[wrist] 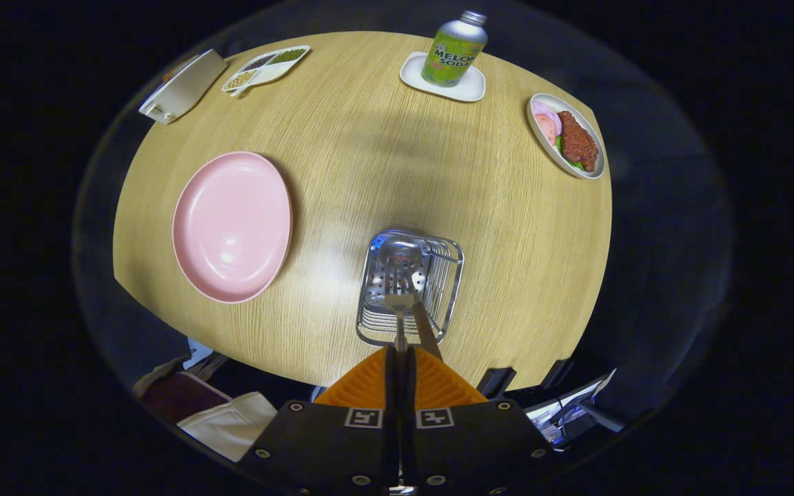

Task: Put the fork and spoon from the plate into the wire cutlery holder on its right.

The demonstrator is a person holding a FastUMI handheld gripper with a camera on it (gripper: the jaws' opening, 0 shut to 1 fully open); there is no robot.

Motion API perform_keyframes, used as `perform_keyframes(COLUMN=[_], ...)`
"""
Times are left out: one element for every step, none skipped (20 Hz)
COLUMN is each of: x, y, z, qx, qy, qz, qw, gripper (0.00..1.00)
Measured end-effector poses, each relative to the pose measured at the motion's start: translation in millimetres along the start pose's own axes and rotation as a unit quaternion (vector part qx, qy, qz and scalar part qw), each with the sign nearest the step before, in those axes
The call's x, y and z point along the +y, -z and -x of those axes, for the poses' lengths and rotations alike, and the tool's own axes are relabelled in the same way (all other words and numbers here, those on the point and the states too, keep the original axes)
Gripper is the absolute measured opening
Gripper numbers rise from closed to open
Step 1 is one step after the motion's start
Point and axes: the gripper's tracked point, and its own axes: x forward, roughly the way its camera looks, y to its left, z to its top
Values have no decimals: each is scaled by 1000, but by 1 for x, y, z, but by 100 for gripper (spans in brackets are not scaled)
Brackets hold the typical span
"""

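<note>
Pink plate (231,226) sits bare w/ spoon (400,255) already in wire holder (452,272) to its right, gripper (400,358) fingers pinching fork (398,303) over it, so last drop-in — next prob. lower & let go.

The table (493,227) ahead of my hand-held gripper (400,358) is light wood-grain. Resting directly on it: a pink plate (231,227), a wire cutlery holder (438,289), a white coaster (469,89) under a can, a food plate (542,138), a divided dish (269,69), and possibly a closed case (183,86).
</note>
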Motion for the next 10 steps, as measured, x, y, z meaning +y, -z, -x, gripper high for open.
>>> perform_keyframes(x=[0, 2, 4, 4, 6, 8, 9, 9, 8, 9], y=[-3, -5, -8, -10, -12, -14, -15, -18, -20, -24], z=[-4, -5, -9, -10, -12, -11, -12, -13, -13, -8], qx=[4, 7, 10, 12, 14, 15, 16, 15, 13, 12], qy=[1, 0, 0, 1, -1, -3, -2, -1, 2, 2], qz=[5, 10, 15, 18, 22, 29, 34, 38, 40, 39], qw=[1000, 1000, 1000, 1000, 1000, 999, 999, 999, 999, 999], gripper=[3, 3, 3, 3, 3, 4, 4, 6, 7, 9])
